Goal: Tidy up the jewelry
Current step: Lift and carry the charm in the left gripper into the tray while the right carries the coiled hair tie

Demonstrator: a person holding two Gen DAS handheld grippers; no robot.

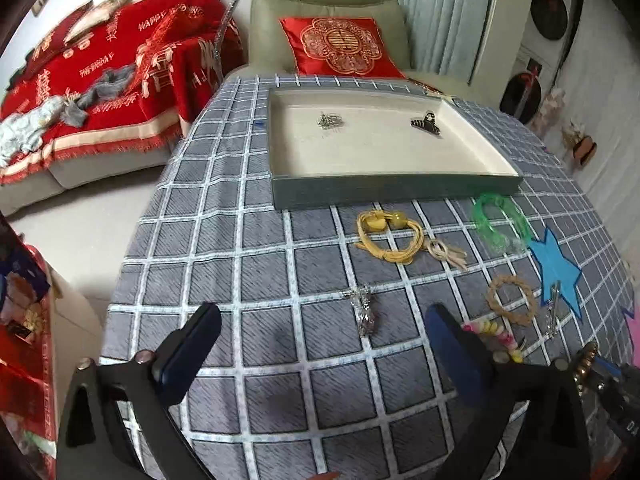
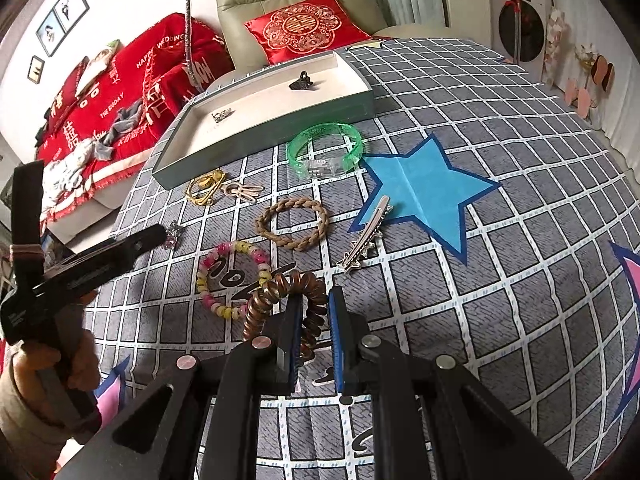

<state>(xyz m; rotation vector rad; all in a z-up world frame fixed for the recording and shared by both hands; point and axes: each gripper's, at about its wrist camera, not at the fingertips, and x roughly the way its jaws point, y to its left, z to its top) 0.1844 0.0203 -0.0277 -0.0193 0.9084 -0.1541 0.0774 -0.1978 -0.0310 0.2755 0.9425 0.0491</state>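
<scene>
Left wrist view: the left gripper (image 1: 320, 344) hovers above the grey checked tablecloth on the table (image 1: 248, 272), jaws spread wide and empty, with a small silver sparkly ornament (image 1: 365, 312) lying between its fingertips' line of sight. Only this view shows that ornament whole.

Right wrist view: the left gripper (image 2: 156, 236) appears side-on, held in a gloved left hand (image 2: 44, 380). The right gripper (image 2: 316, 308) is narrowed around the brown spiral hair tie (image 2: 276, 300), one coil between the pads; contact on both sides is unclear.

The shallow white-lined grey tray (image 2: 240, 136) holds a silver clip (image 2: 221, 114) and black claw clip (image 2: 302, 82). The red sofa throw (image 2: 132, 80) reads "HAPPY WEDDING" and "THE BIGDAY".
</scene>
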